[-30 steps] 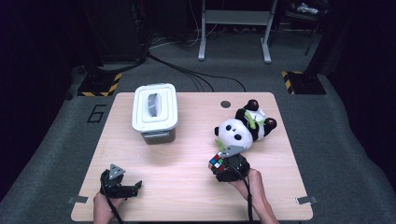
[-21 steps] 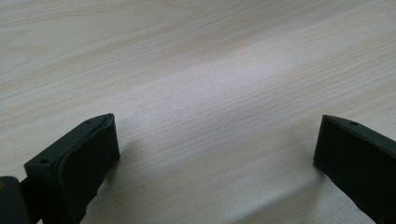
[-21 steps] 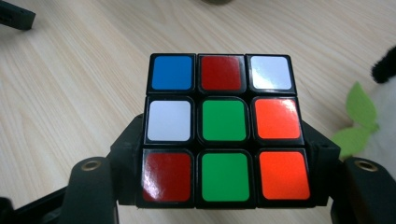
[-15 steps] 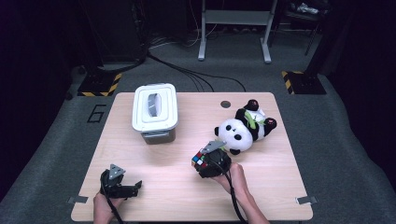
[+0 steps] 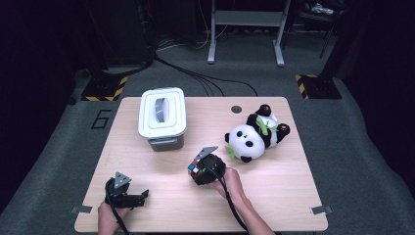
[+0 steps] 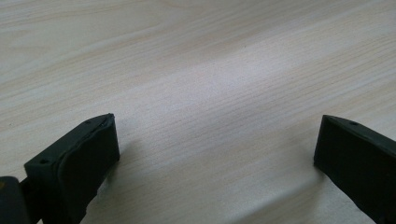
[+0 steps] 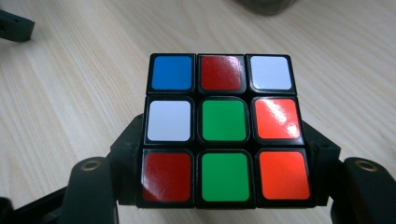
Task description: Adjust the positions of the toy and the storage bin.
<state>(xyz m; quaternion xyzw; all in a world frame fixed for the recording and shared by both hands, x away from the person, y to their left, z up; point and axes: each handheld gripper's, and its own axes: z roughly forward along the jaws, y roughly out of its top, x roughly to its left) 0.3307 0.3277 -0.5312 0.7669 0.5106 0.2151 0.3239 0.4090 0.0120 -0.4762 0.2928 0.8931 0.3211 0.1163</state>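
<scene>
A: Where is the scrambled puzzle cube with coloured square stickers on black plastic (image 7: 224, 128)?

B: Between the black jaws of the right gripper (image 5: 199, 170). In the right gripper view the jaws press its left and right flanks, so it is clamped there. The face turned to that camera reads blue, dark red, white along the top; white, green, orange across the middle; dark red, green, orange at the bottom.

A: And over the pale wooden table (image 5: 288, 196)?

B: In the high view the cube (image 5: 196, 170) sits at the front tip of that gripper, near the table's middle, on the near half. Whether it rests on the wood or hangs just above it, I cannot tell.

A: What lies around it?

B: The black-and-white plush panda with a green leaf (image 5: 254, 137) lies on its side to the right and a little farther back, near but apart from the gripper. The white lidded plastic box with a grey base (image 5: 162, 117) stands farther back and to the left, well apart.

A: The other tool?

B: The left gripper (image 5: 134, 198) sits at the near left corner of the table, well apart from the cube. In the left gripper view its jaws stand wide apart, bare wood grain between them, their tips low against the surface.
</scene>
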